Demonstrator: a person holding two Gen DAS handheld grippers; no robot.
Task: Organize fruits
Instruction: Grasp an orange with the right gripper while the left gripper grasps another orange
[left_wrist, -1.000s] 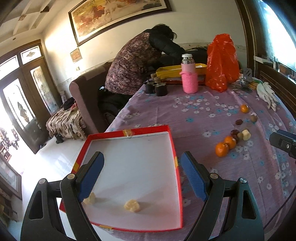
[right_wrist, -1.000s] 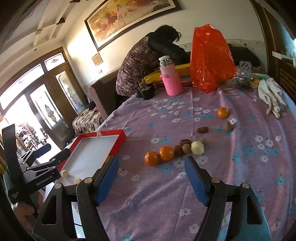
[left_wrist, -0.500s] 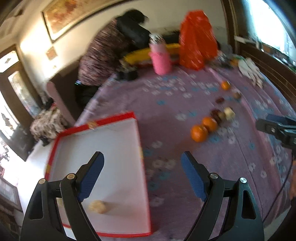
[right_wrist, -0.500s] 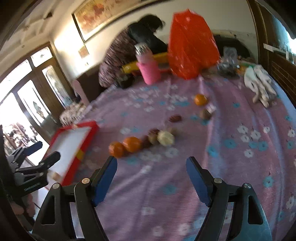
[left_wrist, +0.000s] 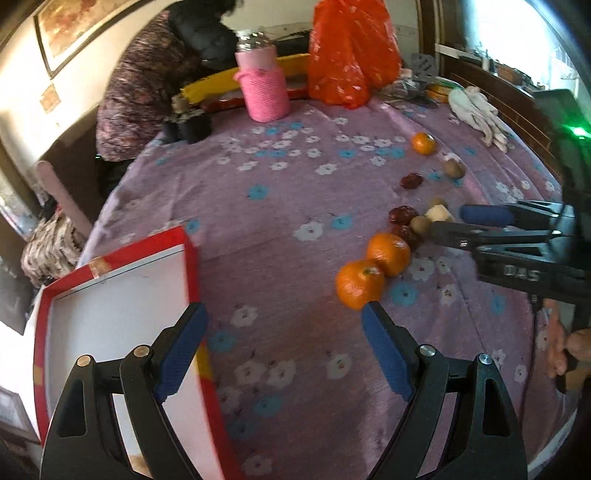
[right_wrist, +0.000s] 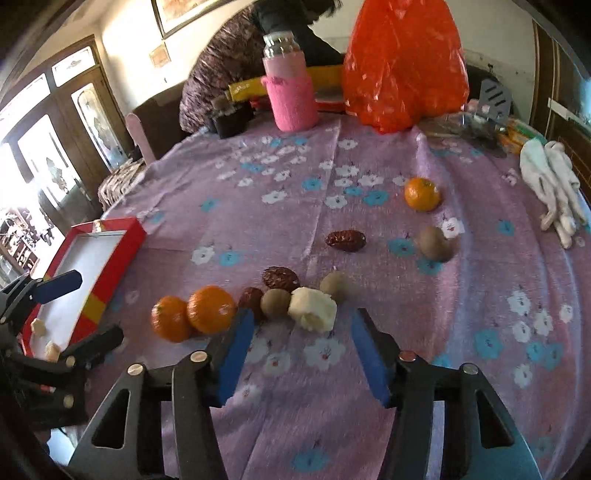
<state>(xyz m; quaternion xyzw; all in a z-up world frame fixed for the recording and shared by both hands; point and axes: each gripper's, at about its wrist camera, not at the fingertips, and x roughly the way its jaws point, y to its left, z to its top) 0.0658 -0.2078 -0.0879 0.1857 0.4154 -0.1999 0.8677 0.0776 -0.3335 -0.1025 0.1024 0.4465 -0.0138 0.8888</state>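
The right gripper (right_wrist: 301, 354) hangs just near the white peeled piece (right_wrist: 313, 308) — its jaws are closing, nothing between them. The left gripper (left_wrist: 284, 350) is wide apart and empty, between the red tray (left_wrist: 190, 258) and two oranges (left_wrist: 360, 282) on the purple cloth (left_wrist: 295, 192).

purple flowered tablecloth (right_wrist: 369, 387), red-rimmed white tray (right_wrist: 122, 236), 3 orange tangerines (right_wrist: 210, 308).

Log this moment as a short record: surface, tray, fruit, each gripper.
surface: table under a purple flowered cloth
tray: red-rimmed tray, at the table's edge, pale pieces inside
oranges: pair touching, one apart
cluster: dates, brown fruits and a white piece beside the pair
left gripper: open, empty, above the cloth near the pair
right gripper: jaws closing, nothing gripped, white piece just ahead
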